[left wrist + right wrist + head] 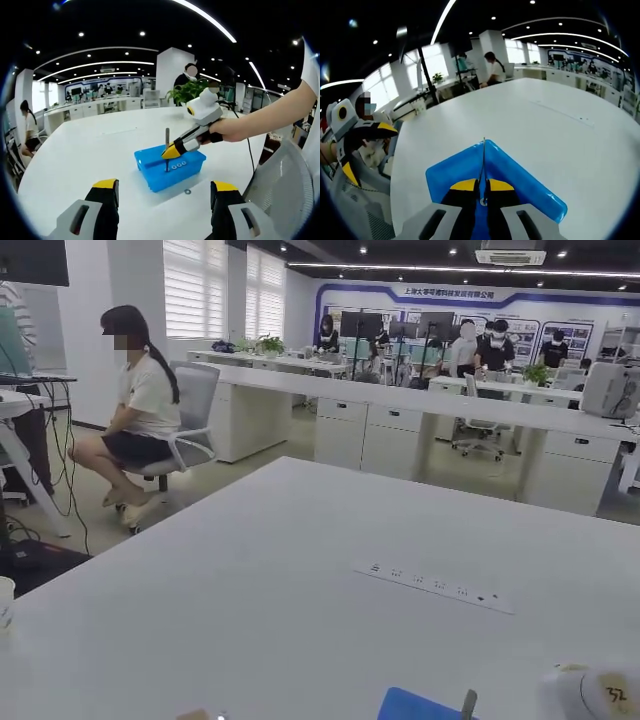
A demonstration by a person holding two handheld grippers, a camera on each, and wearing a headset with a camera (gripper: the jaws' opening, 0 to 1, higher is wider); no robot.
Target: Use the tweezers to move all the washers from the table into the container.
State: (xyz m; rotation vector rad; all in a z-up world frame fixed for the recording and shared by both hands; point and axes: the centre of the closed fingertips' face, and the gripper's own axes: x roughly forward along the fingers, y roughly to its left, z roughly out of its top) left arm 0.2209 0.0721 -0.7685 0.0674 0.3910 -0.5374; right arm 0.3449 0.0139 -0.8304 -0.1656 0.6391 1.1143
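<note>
White workbench [90, 150], open office behind; the right gripper [169, 154] is clamped on the tweezers [167, 134], which stand upright with tips down in the blue container [150, 175] by three washers [178, 164]. One loose washer [187, 191] lies just outside the container's wall, towards the left gripper [165, 186], whose jaws gape wide and hold nothing; the wall stands between

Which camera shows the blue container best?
The left gripper view: the whole blue container sits in sight, washers inside. The right gripper view sees it close but partly behind the right claw; the head view catches one corner.
</note>
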